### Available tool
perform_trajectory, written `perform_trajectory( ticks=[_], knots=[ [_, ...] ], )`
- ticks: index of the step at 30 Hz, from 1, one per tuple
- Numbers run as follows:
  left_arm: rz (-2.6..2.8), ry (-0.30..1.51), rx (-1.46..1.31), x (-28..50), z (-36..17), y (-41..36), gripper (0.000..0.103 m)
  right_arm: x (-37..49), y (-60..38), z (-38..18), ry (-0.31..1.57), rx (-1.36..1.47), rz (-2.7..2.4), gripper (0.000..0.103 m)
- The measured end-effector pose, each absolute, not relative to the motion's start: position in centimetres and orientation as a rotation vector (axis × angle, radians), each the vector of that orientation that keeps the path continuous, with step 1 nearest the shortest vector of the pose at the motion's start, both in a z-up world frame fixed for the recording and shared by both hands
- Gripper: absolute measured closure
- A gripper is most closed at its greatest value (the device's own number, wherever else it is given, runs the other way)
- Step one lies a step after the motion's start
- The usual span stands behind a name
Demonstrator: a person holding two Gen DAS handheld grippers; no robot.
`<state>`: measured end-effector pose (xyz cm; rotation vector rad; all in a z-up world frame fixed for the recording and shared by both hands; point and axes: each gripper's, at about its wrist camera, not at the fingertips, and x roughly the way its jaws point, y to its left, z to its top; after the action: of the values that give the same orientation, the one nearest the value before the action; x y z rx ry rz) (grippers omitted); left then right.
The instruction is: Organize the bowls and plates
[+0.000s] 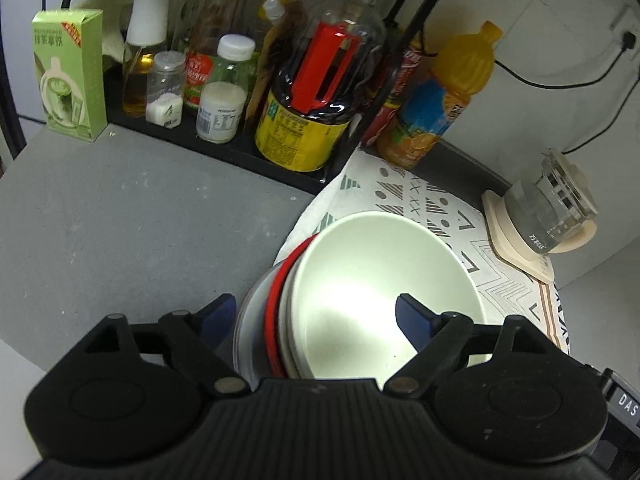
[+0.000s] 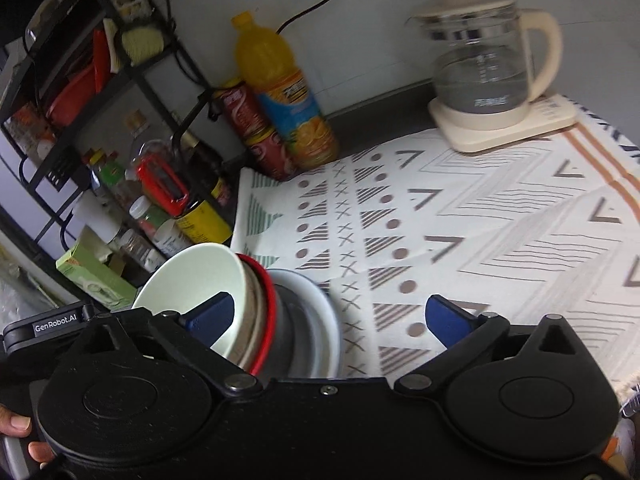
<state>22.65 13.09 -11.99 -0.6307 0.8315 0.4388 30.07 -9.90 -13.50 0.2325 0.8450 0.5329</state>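
1. Sitting nested at the lower centre of the left wrist view is one stack of bowls [image 1: 320, 312]: a pale green bowl [image 1: 384, 280] on top, a red-rimmed one [image 1: 274, 320] under it, a grey-white one [image 1: 250, 320] lowest; any more between them cannot be told.
2. Both grippers are standing spread apart, clamping nothing. The left gripper [image 1: 316, 318] is straddling the stack's near rim, one blue pad [image 1: 414, 320] over the green bowl's inside, the other outside the stack.
3. The right gripper [image 2: 330, 320] is hanging over the patterned cloth [image 2: 500, 220], the stack at its left finger.
4. One kettle [image 2: 480, 68] is occupying the upper right, one orange bottle [image 2: 280, 88] the upper centre, leaving bare cloth between.
5. The grey counter [image 1: 120, 220] is lying open at left, below the black rack [image 1: 224, 148].
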Motion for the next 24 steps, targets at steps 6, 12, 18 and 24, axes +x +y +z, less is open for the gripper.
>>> perform_trajectory(
  ticks=[6,12,18,24],
  knots=[
    [0.477,0.809,-0.599,20.9,-11.4,11.9,0.016,27.1,-12.7,-12.9,0.777,0.238,0.470,0.000],
    [0.479,0.781,-0.558,18.1,-10.2,10.6,0.008,23.5,-15.4,-12.7,0.700,0.222,0.361,0.000],
    [0.453,0.768,-0.520,15.1,-9.1,9.4,0.000,19.0,-17.0,-11.9,0.653,0.205,0.279,0.000],
    [0.361,0.754,-0.483,12.0,-7.4,7.2,0.000,14.9,-17.4,-10.0,0.625,0.153,0.236,0.000]
  ],
)
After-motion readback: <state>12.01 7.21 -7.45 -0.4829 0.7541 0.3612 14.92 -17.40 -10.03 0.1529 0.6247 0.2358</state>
